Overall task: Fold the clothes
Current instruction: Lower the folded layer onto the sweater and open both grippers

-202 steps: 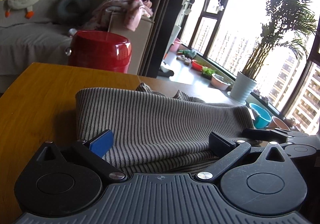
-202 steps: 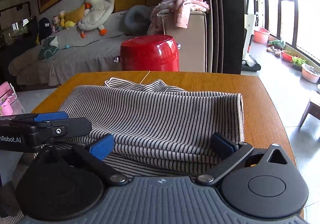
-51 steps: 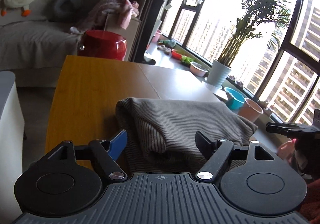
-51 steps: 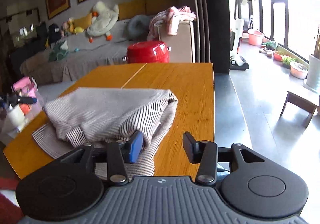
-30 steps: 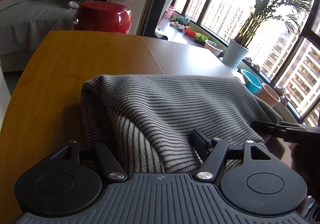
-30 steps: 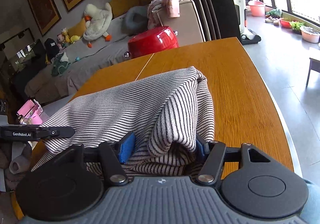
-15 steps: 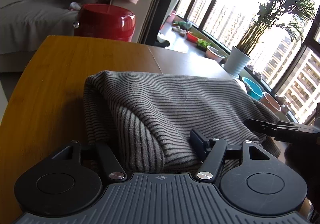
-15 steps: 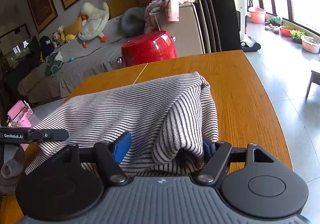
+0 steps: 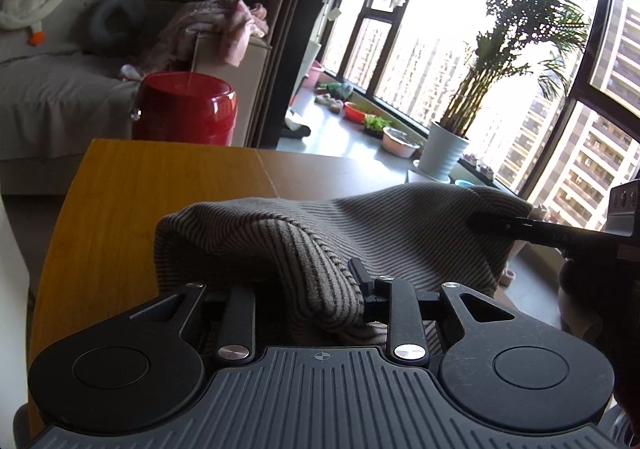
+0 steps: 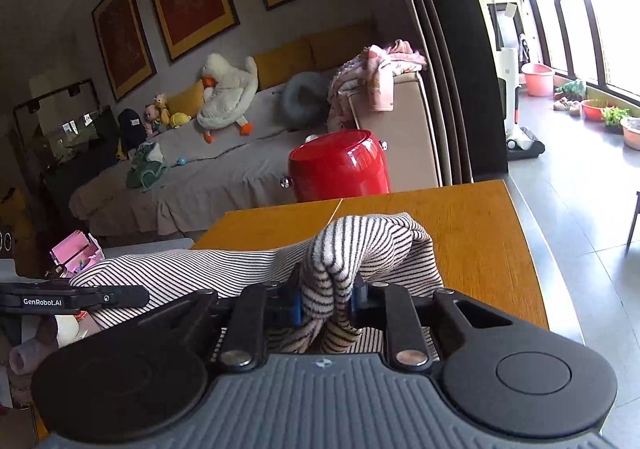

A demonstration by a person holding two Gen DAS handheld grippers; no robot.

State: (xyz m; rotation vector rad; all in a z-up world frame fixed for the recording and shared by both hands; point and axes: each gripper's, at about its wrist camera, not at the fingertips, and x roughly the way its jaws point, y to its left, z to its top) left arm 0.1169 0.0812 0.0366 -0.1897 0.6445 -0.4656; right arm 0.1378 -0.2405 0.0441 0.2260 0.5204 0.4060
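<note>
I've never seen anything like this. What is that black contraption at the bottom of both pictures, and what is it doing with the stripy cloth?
Those are two hand-held grippers, each carried by a person, with a camera looking along its fingers. One picture comes from the left gripper, the other from the right gripper. Each is shut on one end of a striped garment, folded into a bundle, above a wooden table. In the right view, the dark bar marked GenRobot.AI is the left gripper seen from the side.

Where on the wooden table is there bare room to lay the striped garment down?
The table is bare beyond the striped garment, up to its far edge by the red stool, and along its window side. In the left view, the wood left of the garment is bare too. The near edge is crowded by cloth and both grippers.
</note>
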